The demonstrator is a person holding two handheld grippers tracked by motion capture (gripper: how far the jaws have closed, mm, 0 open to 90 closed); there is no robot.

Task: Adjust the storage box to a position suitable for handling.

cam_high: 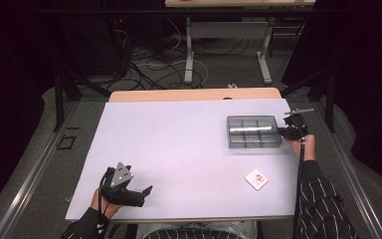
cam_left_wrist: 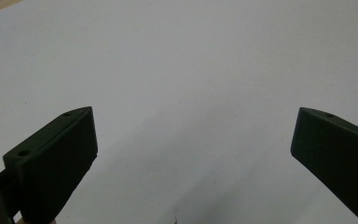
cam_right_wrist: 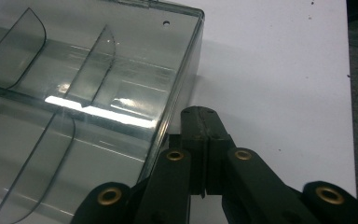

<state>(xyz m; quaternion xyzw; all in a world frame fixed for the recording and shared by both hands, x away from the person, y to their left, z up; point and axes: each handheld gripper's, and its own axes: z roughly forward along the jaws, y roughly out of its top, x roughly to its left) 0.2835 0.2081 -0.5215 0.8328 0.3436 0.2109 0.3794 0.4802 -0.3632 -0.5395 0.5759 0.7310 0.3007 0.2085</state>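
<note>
Right gripper (cam_right_wrist: 204, 122) with fingers pressed together, empty, just beside the right wall of the clear grey plastic compartment box (cam_high: 254, 131) at the far right of the white-covered counter (cam_high: 179, 154); left gripper (cam_high: 138, 194) at the near left edge, fingers spread wide, nothing between.

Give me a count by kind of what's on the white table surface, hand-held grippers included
Clear compartment box: 1
Small white card: 1
Hand-held grippers, left and right: 2
Total: 4
</note>
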